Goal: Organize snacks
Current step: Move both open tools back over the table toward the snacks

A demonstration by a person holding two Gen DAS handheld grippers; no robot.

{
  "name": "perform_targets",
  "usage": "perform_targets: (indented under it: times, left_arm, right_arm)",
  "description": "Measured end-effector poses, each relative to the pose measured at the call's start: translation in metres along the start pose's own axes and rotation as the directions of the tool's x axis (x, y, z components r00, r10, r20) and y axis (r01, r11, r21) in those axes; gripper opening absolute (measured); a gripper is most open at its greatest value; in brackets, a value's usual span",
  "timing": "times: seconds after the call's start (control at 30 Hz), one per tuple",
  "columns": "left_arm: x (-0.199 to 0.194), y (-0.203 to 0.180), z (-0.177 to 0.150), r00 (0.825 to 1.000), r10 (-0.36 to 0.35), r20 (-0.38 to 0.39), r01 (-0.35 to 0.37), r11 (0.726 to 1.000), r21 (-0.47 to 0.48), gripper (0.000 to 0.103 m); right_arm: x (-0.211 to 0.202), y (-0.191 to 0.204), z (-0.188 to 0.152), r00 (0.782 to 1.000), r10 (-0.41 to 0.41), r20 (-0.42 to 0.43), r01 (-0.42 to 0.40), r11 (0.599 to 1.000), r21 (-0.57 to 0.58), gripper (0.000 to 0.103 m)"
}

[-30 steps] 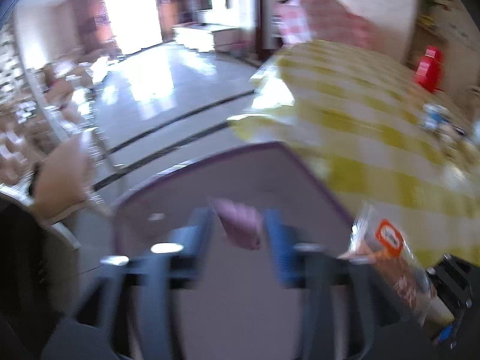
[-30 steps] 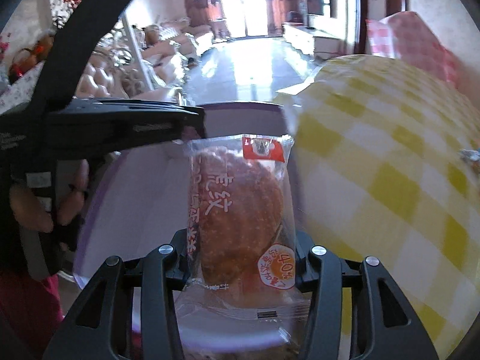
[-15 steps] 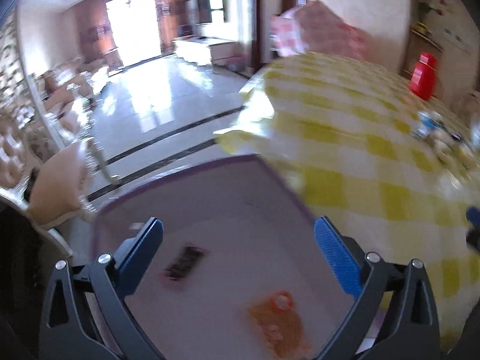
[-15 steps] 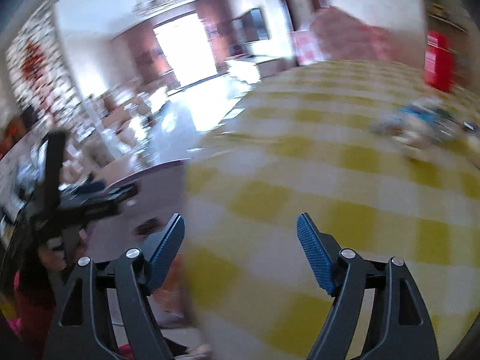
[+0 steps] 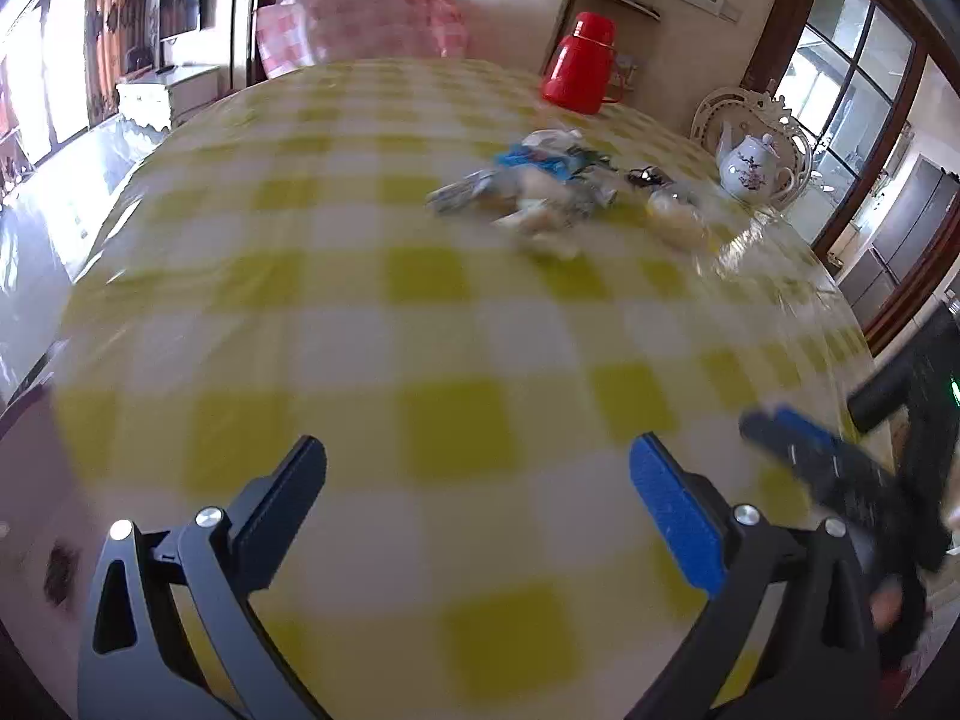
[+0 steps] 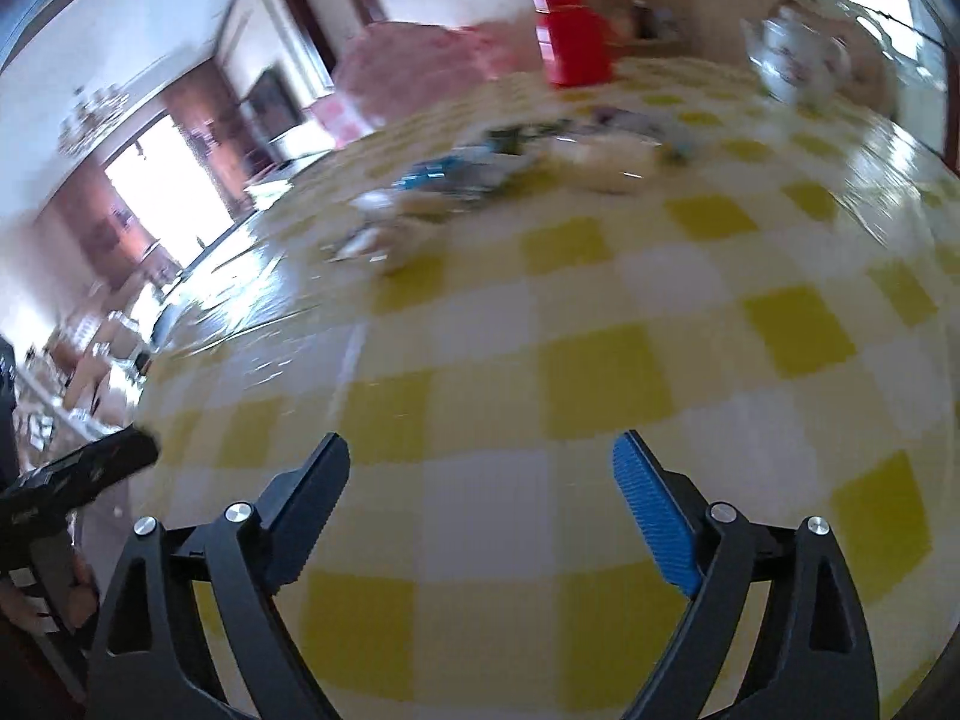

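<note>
A pile of wrapped snacks (image 5: 540, 192) lies far across the yellow-checked table (image 5: 420, 330), blurred; it also shows in the right wrist view (image 6: 480, 186). My left gripper (image 5: 477, 480) is open and empty above the near part of the table. My right gripper (image 6: 480, 480) is open and empty too, and shows at the right edge of the left wrist view (image 5: 840, 480). A sliver of the purple-rimmed bin (image 5: 24, 480) sits at the far left, with a dark snack packet (image 5: 60, 567) inside.
A red thermos (image 5: 579, 63) and a white teapot (image 5: 753, 168) stand at the table's far side. A pink checked chair back (image 5: 360, 18) rises behind the table. The left gripper's body shows at the left edge of the right wrist view (image 6: 78, 474).
Both grippers let go of their snacks into the bin, opened, and swung right from the bin toward the table and the snack pile.
</note>
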State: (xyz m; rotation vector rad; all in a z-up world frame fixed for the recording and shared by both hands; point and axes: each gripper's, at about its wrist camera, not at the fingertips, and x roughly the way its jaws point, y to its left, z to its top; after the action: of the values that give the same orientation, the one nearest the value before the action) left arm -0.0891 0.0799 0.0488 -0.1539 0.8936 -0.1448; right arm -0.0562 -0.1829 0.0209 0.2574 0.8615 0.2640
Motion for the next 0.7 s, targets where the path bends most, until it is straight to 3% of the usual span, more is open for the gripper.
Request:
perform_targets:
  times: [0.13,0.27,0.37,0.5,0.7]
  left_arm:
    - [0.055,-0.030,0.029,0.998,0.050,0.024,-0.051,0.998,0.034,0.101]
    - [0.091,-0.042,0.065,0.993,0.085,0.081,-0.089,0.994,0.057,0.101]
    - [0.117,-0.048,0.090,0.984,0.149,0.098,-0.155,0.986,0.064,0.101]
    - [0.136,-0.048,0.098,0.992,0.117,0.046,-0.119,0.992,0.032,0.101]
    - [0.135,-0.041,0.099,0.993,0.098,0.062,-0.097,0.995,-0.023,0.101]
  right_arm:
    - [0.006,-0.028,0.010,1.000,-0.020,-0.015,0.020,0.999,0.033,0.087]
    - [0.019,-0.051,0.032,0.997,-0.072,-0.024,0.073,0.996,0.047,0.087]
    - [0.034,-0.065,0.052,0.994,-0.103,-0.033,0.105,0.992,0.069,0.087]
    - [0.064,-0.073,0.086,0.995,-0.097,-0.038,0.100,0.991,0.085,0.087]
    - [0.106,-0.082,0.135,0.998,-0.052,0.026,0.042,0.953,0.299,0.088]
